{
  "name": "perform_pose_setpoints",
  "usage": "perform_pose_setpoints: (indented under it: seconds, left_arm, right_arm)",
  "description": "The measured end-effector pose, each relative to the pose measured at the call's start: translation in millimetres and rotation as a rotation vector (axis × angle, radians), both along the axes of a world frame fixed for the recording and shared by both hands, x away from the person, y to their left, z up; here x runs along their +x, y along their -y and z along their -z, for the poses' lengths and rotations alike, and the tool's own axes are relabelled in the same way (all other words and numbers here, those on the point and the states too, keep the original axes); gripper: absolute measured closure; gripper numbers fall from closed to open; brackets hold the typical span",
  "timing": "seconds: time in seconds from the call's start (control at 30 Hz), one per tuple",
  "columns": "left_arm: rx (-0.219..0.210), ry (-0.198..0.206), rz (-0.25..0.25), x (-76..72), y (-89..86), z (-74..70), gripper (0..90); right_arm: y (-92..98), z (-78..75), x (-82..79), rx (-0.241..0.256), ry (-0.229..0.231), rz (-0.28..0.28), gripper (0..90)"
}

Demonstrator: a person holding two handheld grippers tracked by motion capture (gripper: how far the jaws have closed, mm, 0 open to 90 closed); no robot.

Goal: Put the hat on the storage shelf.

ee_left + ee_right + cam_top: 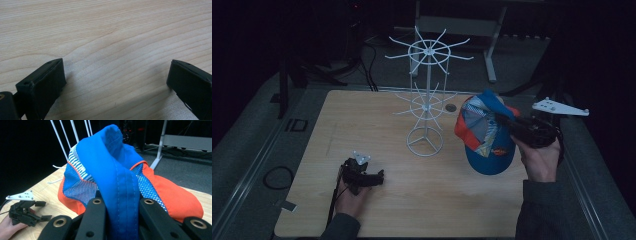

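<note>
Right gripper (507, 124) is clamping the cap (484, 135) just right of the rack (427, 95); left gripper (379, 176) is resting open, farther off.

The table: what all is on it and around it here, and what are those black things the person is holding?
Table: one, light wood, centre.
Wire rack: one, white, two tiers of spokes, standing mid-table.
Cap: one, blue and orange with mesh, held up right of the rack.
Metal frame: one, grey, on the floor behind the table.
Left tool: one, black, jaws open, low over the near left of the table.
Right tool: one, black, shut on the cap's blue fabric.
</note>
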State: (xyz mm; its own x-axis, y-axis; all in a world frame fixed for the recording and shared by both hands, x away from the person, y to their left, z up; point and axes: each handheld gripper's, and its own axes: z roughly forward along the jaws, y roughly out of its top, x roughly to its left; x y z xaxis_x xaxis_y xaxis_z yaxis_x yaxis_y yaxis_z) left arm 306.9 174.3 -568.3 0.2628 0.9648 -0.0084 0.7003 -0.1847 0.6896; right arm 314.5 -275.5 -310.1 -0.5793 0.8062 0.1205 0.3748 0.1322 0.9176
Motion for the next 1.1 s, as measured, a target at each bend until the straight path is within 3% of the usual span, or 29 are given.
perform_pose_setpoints:
  seconds: [0.5,1.1]
  left_arm:
    - [-0.001,0.0,0.0,0.0,0.0,0.0,2.2]
    - [0.0,0.0,0.0,0.0,0.0,0.0,2.3]
  right_arm:
    - [-4.5,-12.4,-3.9,0.031,0.036,-0.04,81.8]
    - [-10.8,-29.1,-7.5,0.106,0.074,-0.113,81.7]
